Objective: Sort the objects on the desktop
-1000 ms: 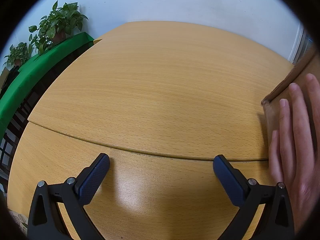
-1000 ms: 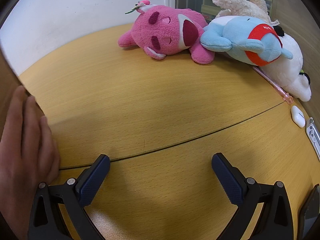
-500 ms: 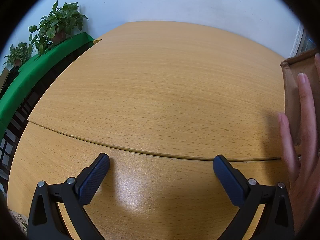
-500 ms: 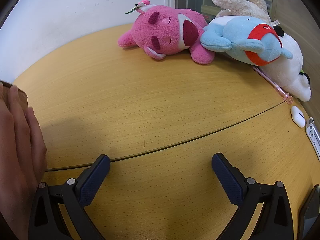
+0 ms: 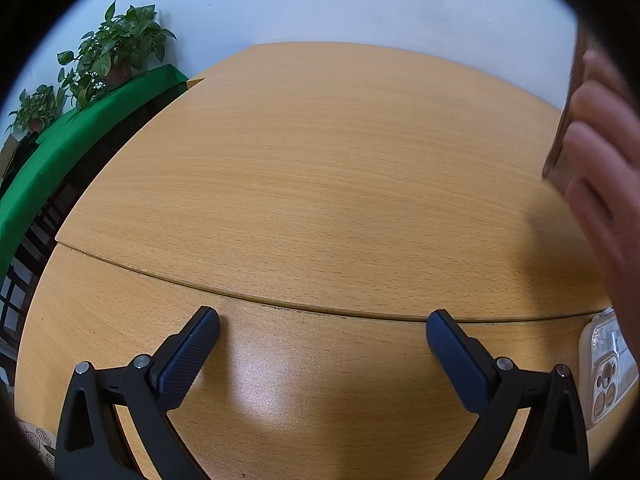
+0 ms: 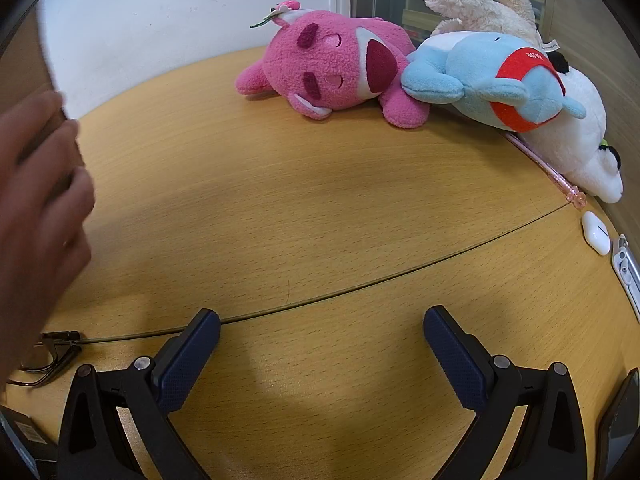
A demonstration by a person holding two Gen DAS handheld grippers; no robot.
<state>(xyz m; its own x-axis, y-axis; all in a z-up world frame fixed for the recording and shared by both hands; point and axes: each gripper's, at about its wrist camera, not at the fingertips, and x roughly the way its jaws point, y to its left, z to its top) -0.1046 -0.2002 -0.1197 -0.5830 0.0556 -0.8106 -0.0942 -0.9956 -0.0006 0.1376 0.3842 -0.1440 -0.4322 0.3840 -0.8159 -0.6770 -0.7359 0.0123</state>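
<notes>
Both my claws, left (image 5: 322,334) and right (image 6: 321,333), sit wide open on the desk (image 5: 320,184), gripping nothing. The bare hand (image 6: 38,200) has lifted the box (image 5: 562,136) off the desk between them, exposing a phone (image 5: 606,364) and glasses (image 6: 48,354). Plush toys (image 6: 340,68) wait far right, untouched; sorting not started.

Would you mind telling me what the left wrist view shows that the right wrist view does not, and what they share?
Only the left wrist view shows the potted plants on a green-covered ledge and a phone in a clear case at the right edge.

Only the right wrist view shows the pink plush, blue plush, white plush, pink pen, white earbud case and glasses.

Both show the wooden table, a bare hand holding a brown box, and an open, empty gripper: left gripper, right gripper.
</notes>
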